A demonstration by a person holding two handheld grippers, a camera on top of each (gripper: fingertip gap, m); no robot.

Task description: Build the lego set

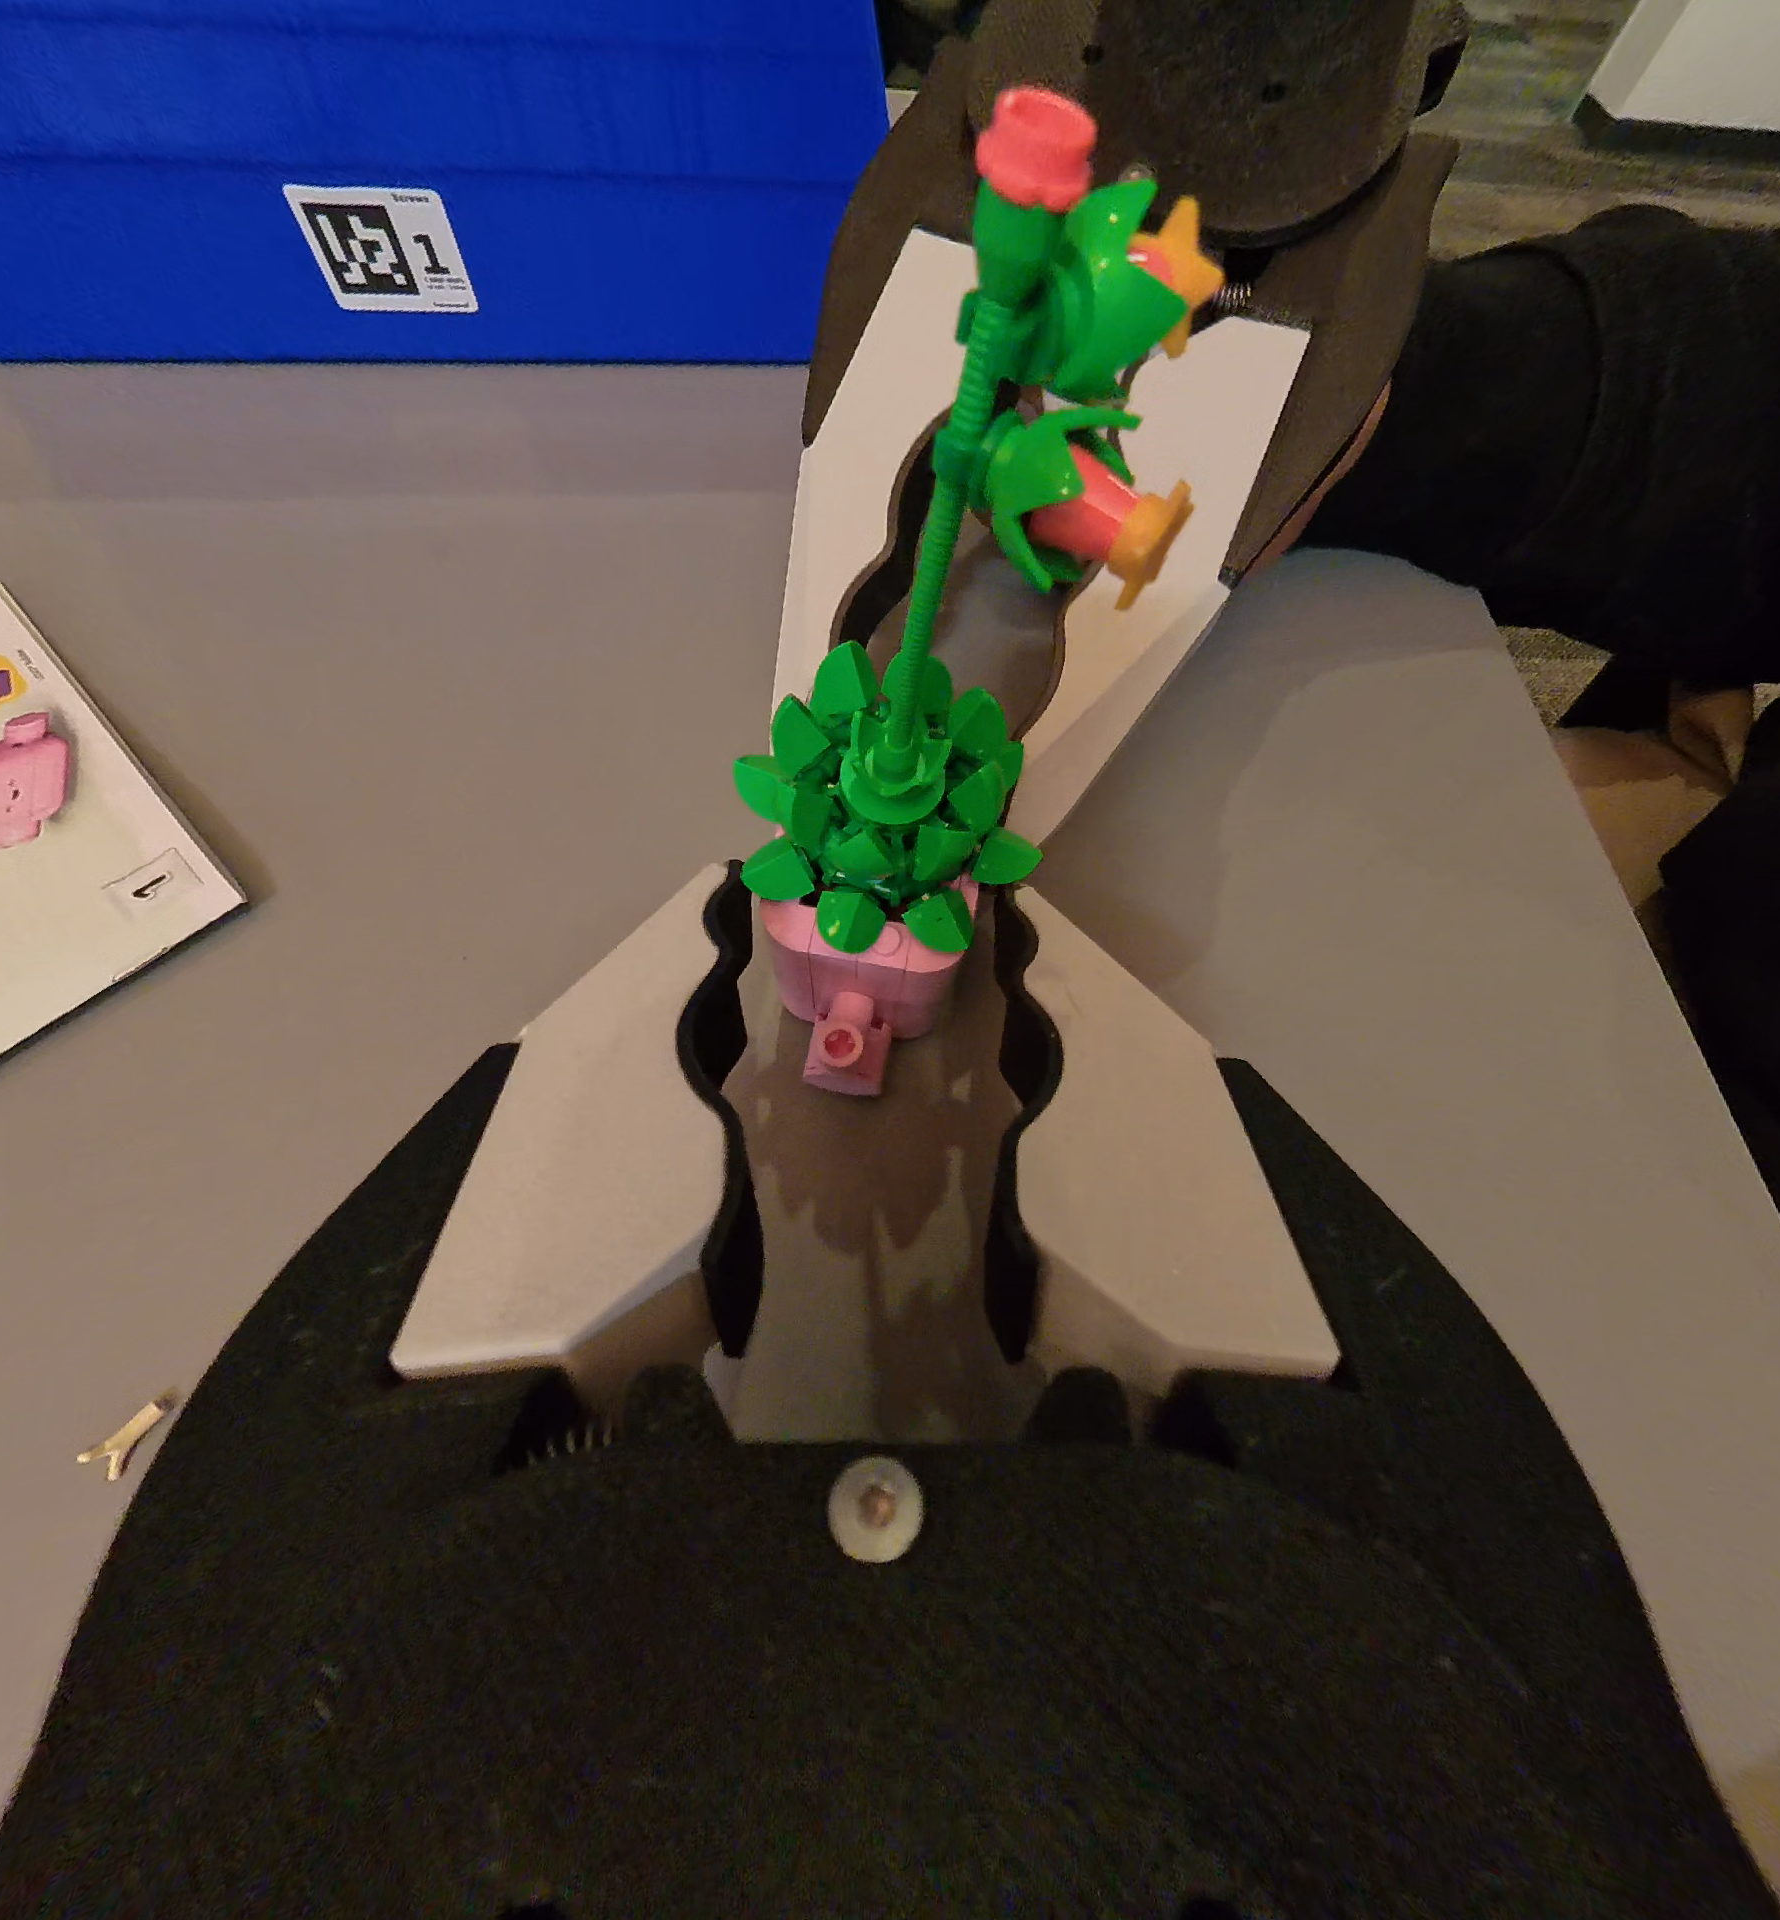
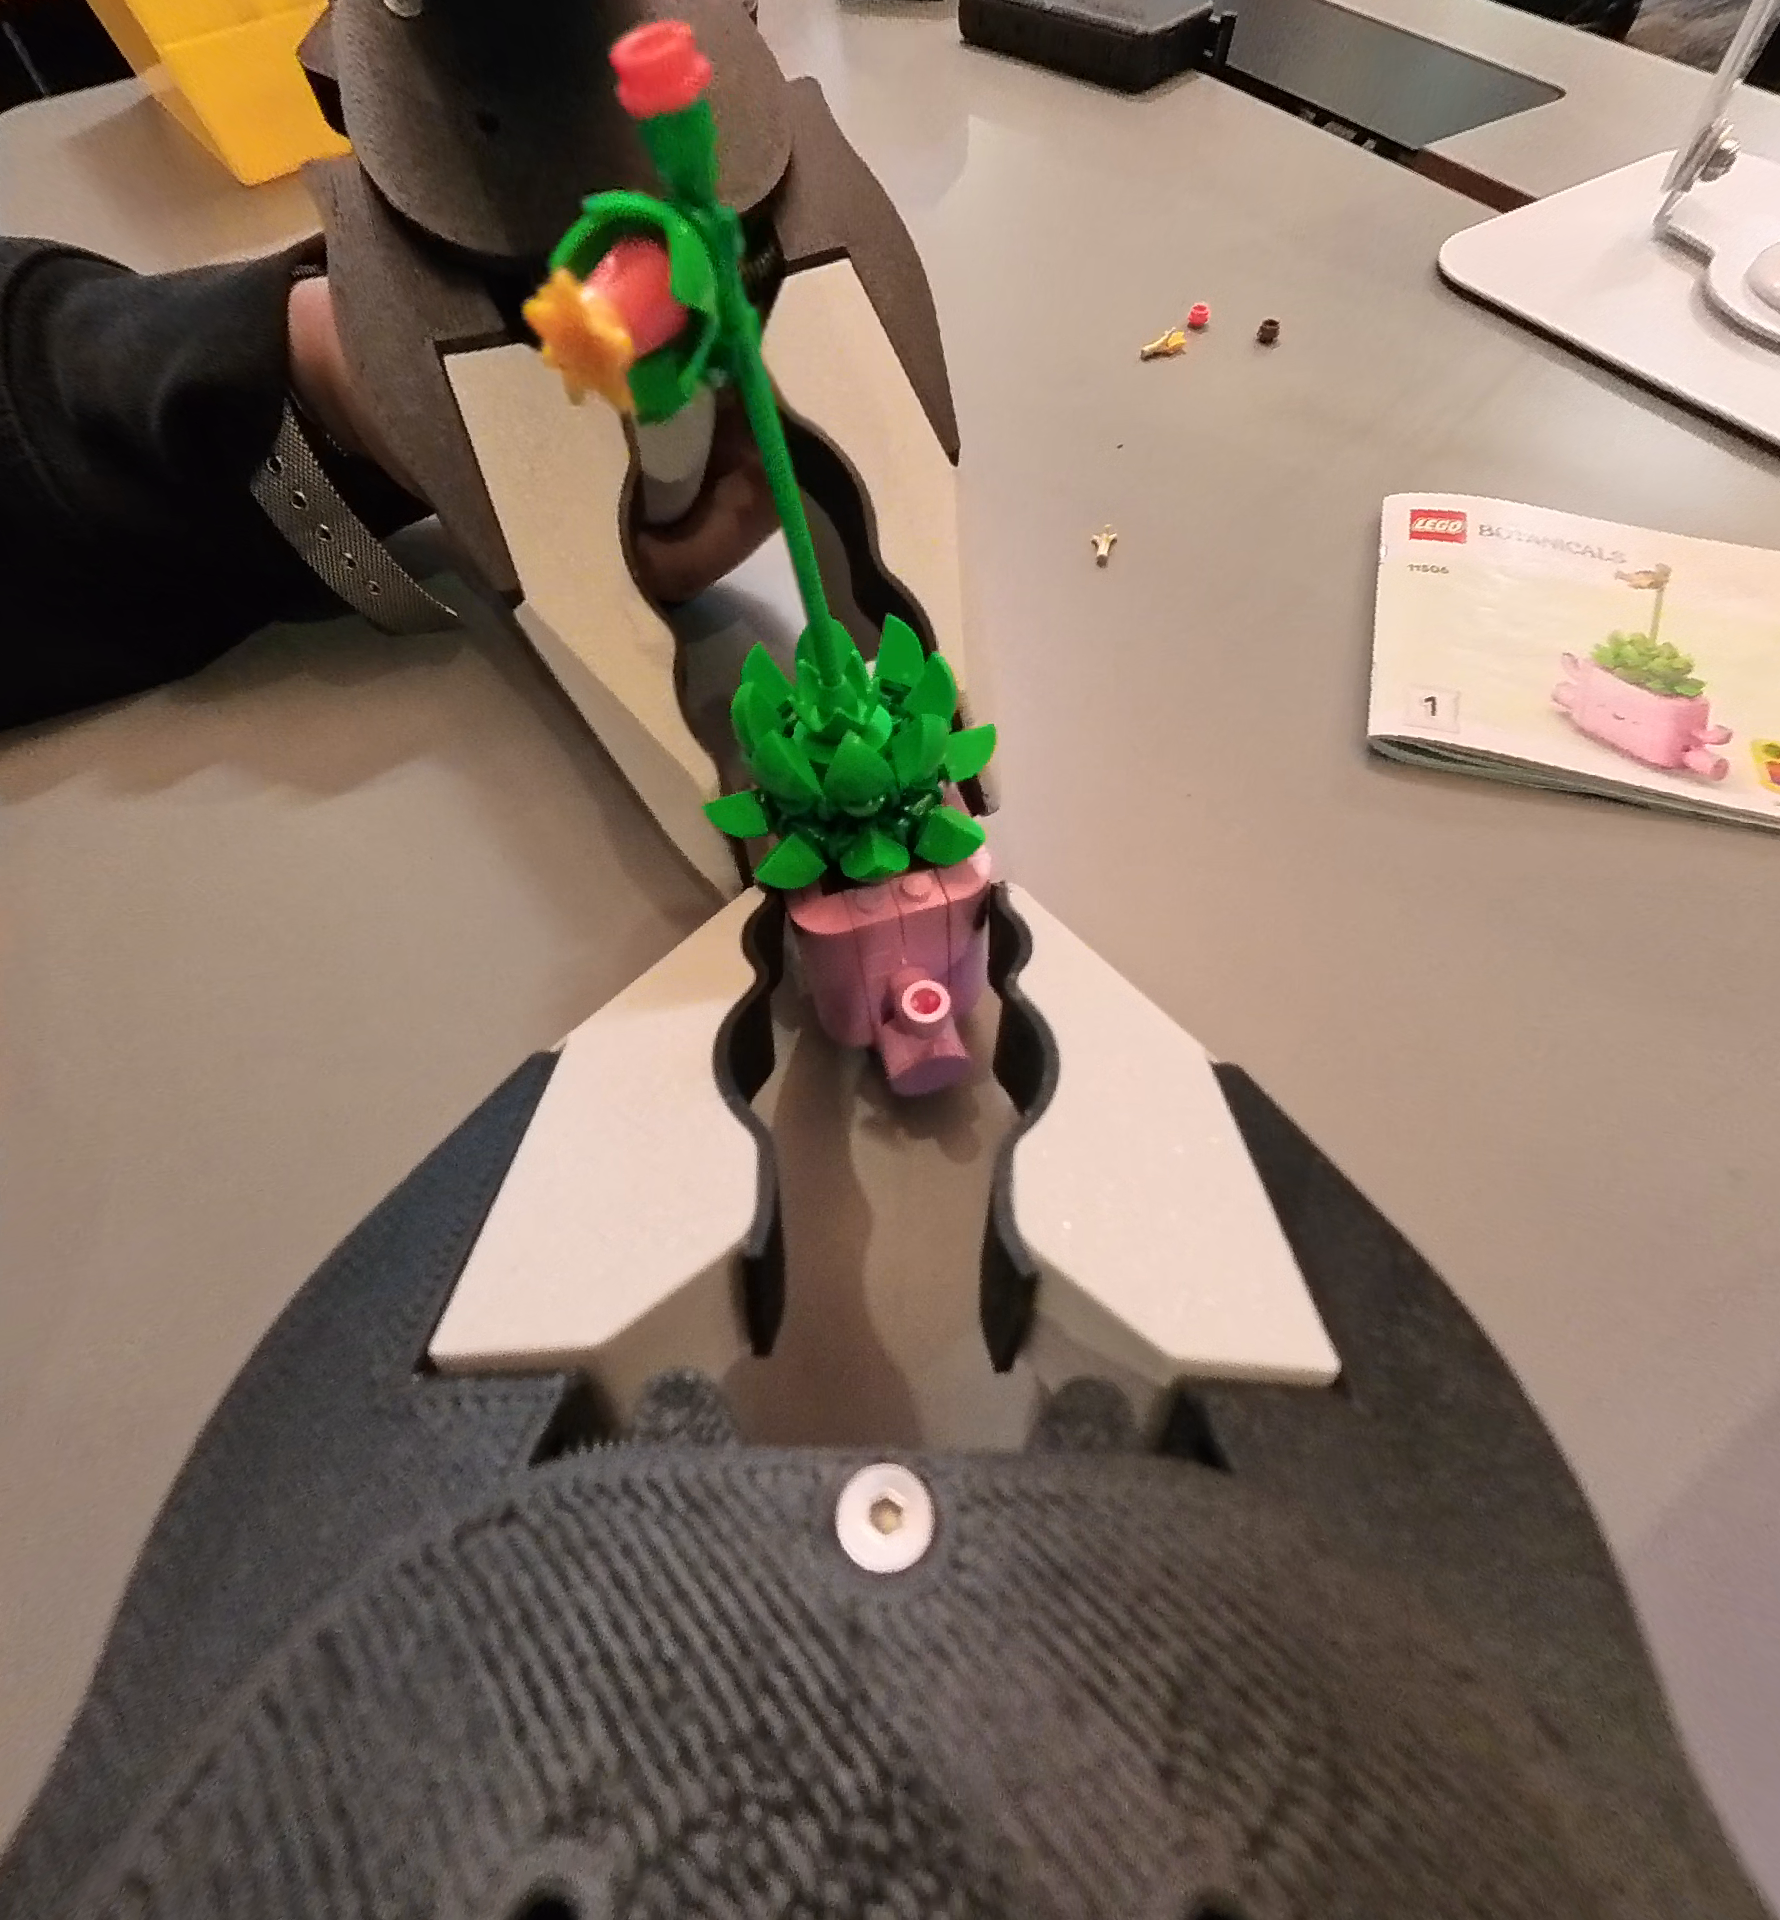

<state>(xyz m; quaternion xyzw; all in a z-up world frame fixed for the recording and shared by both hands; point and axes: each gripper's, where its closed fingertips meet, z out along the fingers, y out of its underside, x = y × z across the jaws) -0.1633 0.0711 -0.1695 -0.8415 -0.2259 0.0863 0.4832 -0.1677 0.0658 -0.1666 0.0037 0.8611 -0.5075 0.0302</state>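
Observation:
A lego plant stands on the grey table: a pink pot (image 1: 865,977) with a pink stub (image 1: 844,1055), green leaves (image 1: 886,821), and a tall green stem (image 1: 953,488) bearing pink-and-yellow flowers (image 1: 1104,520) and a red bud (image 1: 1037,145). My left gripper (image 1: 870,904) has its jaws narrowly apart with the pot's near end held between them. In the right wrist view my right gripper (image 2: 881,899) closes on the pot (image 2: 886,956) from the opposite end. Each gripper's fingers show beyond the plant in the other view, the right's (image 1: 1125,468) and the left's (image 2: 595,582).
An instruction booklet (image 2: 1613,665) lies right of the plant, also in the left wrist view (image 1: 34,831). Small loose pieces (image 2: 1177,332) and a tan bit (image 2: 1104,542) lie on the table. A blue box (image 1: 398,104), a yellow box (image 2: 231,83) and a white stand (image 2: 1644,312) are farther off. From either gripper's tips it is about 15 cm to the tan bit (image 2: 1104,542). Look for it in the left wrist view (image 1: 117,1447) too.

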